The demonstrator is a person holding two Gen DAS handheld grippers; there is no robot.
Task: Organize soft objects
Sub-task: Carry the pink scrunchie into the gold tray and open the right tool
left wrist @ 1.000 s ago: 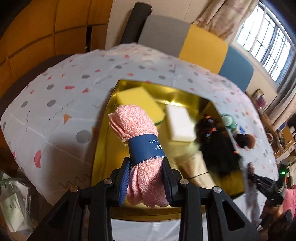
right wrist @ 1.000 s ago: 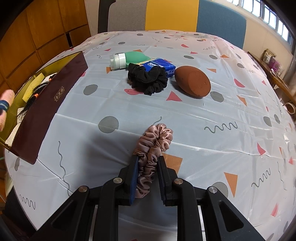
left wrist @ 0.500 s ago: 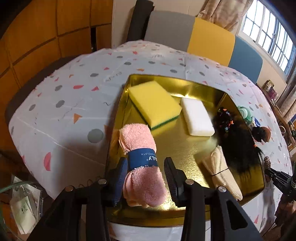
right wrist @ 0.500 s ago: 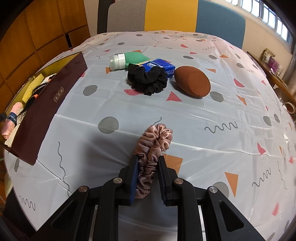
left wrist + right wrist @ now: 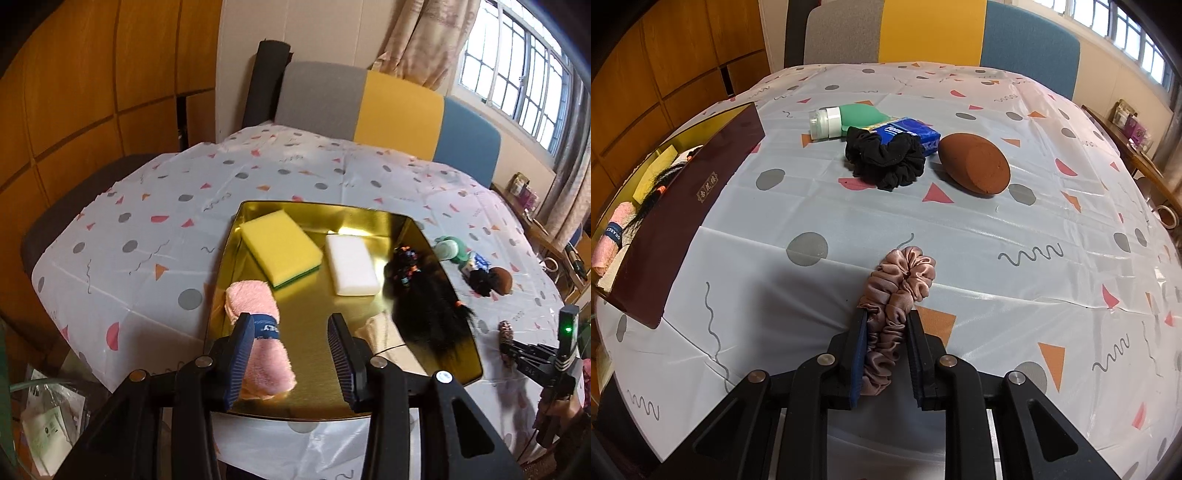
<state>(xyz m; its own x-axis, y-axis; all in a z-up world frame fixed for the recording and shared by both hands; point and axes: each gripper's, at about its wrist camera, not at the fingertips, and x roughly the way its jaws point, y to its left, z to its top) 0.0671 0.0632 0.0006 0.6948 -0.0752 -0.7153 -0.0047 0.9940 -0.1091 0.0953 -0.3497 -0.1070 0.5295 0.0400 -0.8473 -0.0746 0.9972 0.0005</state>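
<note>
A rolled pink towel with a blue band (image 5: 258, 339) lies in the gold tray (image 5: 325, 395) at its near left. My left gripper (image 5: 291, 332) is open above it, and the towel sits by its left finger, free of the grip. The tray also holds a yellow sponge (image 5: 279, 249), a white sponge (image 5: 352, 264), a black hairpiece (image 5: 424, 299) and a cream cloth (image 5: 376, 332). My right gripper (image 5: 884, 326) is shut on a dusty-pink satin scrunchie (image 5: 899, 291) just over the tablecloth.
A black scrunchie (image 5: 886, 158), a brown sponge (image 5: 975, 168), a blue tissue pack (image 5: 910, 133) and a green bottle (image 5: 846, 118) lie on the far tablecloth. The tray's dark outer wall (image 5: 676, 218) stands to the left. Chairs (image 5: 388, 107) stand behind the table.
My left gripper lowered the pink towel into the tray, opened, let it go and drew back. My right gripper has stayed still, shut on the pink scrunchie.
</note>
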